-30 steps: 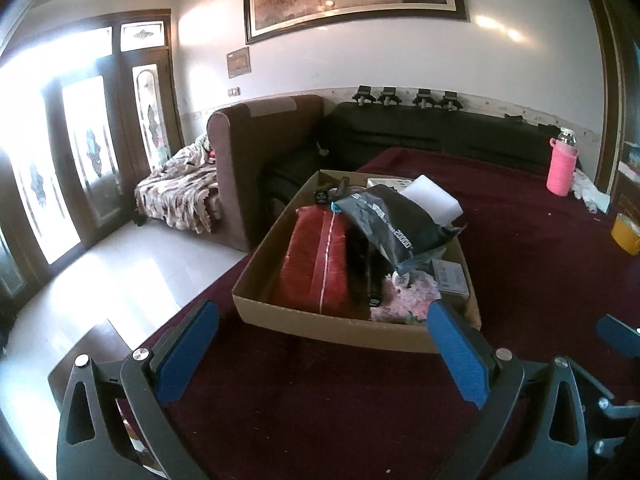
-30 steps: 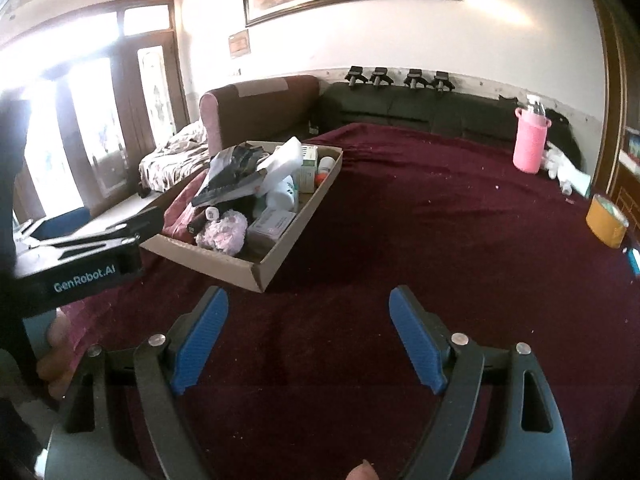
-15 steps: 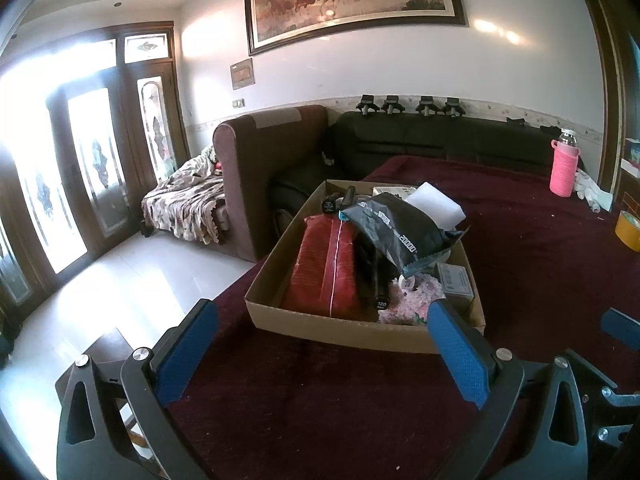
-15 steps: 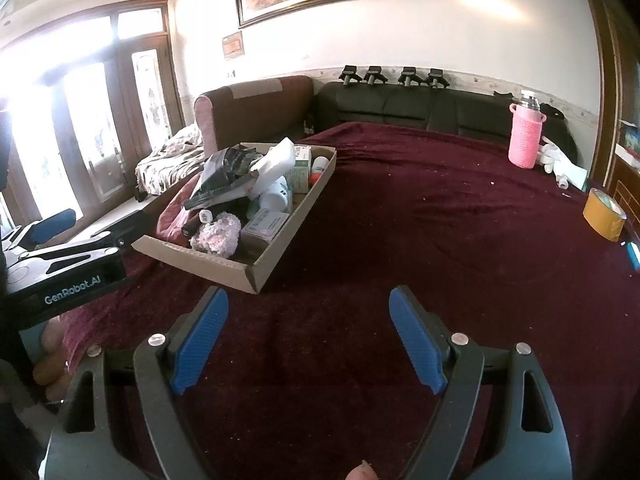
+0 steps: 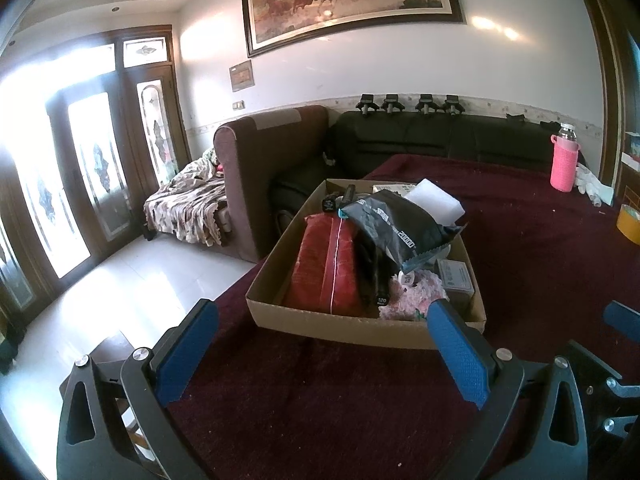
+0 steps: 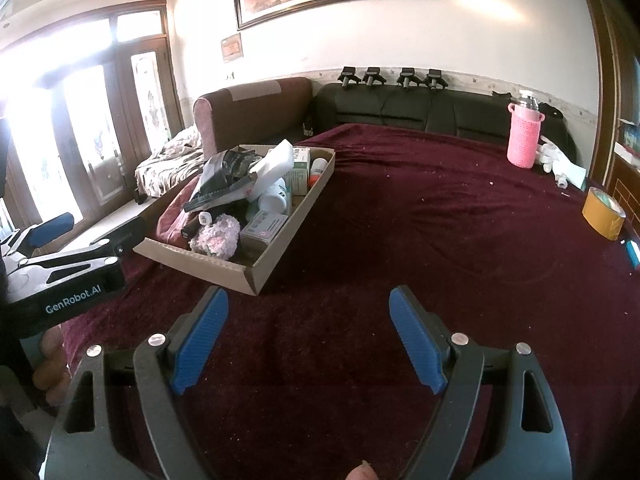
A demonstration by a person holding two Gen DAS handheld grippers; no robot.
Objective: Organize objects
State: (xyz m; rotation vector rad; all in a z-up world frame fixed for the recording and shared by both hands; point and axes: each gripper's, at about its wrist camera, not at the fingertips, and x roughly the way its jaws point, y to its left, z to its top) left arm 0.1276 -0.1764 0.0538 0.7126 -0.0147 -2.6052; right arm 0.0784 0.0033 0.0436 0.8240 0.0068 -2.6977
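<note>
A sitting room with a white wall, a framed horse painting and a dark sofa lies behind a wide surface (image 6: 440, 240) covered in deep maroon plush cloth. The task's thing, a shallow brown cardboard tray (image 5: 360, 326), sits at centre frame in the left wrist view and at middle left in the right wrist view, close to the surface's left edge, beyond which the pale tiled floor shows. It is heaped: a red zip pouch (image 5: 326, 264) along its left side, a grey-black printed plastic bag (image 5: 394, 228) slanting over the pile, a white foam block (image 5: 434, 202) behind it, a fluffy pink pom-pom (image 6: 216, 238) at the near end, and a small grey carton (image 5: 454, 276) at the near right corner. Nothing is gripped. The left gripper (image 5: 322, 346) hangs just short of the tray's near wall with its blue pads spread wide; the right gripper (image 6: 308, 330) is likewise spread over bare cloth to the right of the tray. Further out, a pink knitted-sleeve bottle (image 6: 522, 140) stands at upper right and a yellow-brown tape roll (image 6: 602, 216) lies at the right edge. The likely trouble is the loose stacking: pulling a low item such as the pouch would probably drag the bag and block over the low wall. A push on the light tray could slide it toward the nearby drop. The slippery bag may also slip from a shallow pinch.
</note>
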